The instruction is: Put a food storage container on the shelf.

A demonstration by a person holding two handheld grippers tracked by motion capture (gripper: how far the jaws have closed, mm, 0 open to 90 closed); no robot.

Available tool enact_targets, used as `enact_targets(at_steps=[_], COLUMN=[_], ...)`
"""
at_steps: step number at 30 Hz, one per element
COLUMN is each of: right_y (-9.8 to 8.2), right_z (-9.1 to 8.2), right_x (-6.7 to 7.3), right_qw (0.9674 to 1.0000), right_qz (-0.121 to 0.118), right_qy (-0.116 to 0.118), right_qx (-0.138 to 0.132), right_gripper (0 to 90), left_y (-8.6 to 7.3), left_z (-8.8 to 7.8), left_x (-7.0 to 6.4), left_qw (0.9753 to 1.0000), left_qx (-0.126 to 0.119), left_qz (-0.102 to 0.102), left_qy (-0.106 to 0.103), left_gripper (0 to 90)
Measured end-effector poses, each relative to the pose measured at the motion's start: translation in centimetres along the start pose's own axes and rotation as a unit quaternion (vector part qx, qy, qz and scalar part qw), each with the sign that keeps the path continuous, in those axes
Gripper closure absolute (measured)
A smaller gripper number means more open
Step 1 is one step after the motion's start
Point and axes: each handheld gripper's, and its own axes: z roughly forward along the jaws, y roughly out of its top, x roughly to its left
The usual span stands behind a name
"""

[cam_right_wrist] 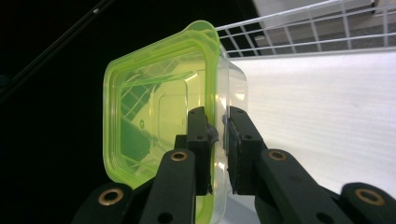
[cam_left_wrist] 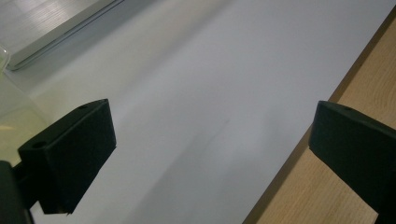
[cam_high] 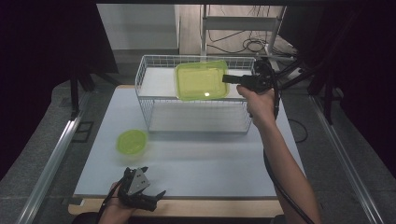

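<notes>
Your right gripper (cam_high: pixel 229 78) is clamped on the rim of the green-lidded container (cam_high: pixel 201 80), jaws pinching lid and clear wall together. You hold it tilted, lid face toward the high camera, up at the top edge of the wire basket (cam_high: pixel 144 93), over the basket's right half. In the right gripper view the container (cam_right_wrist: pixel 159 126) reads as a rounded-square clear plastic tub with a translucent lime lid; I can't tell if anything is in it. The basket is white wire mesh with a flat pale floor and looks empty.

A small round lime-green bowl (cam_high: pixel 131 141) sits on the white surface (cam_high: pixel 210 163) in front of the basket's left corner, apparently empty.

Your left gripper (cam_high: pixel 148 181) rests at the near edge of the surface, jaws spread wide, nothing between them.
</notes>
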Motion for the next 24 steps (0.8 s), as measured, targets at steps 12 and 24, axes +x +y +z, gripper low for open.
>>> enact_targets(at_steps=[12, 24], right_y=[0.3, 0.1], right_z=[1.3, 2.0], right_x=[-1.0, -0.9], right_qw=[0.9994, 0.9976], right_qz=[0.008, 0.006], right_qy=[-0.035, -0.069], right_qx=[-0.001, 0.004], right_gripper=[80.4, 77.2], left_y=[0.0, 0.0], left_z=[0.1, 0.2], left_x=[-0.1, -0.2], left_qw=[1.0000, 0.9999], left_qx=[0.002, 0.007], left_qz=[0.004, 0.010], left_qy=[0.000, -0.003], left_gripper=[0.7, 0.7])
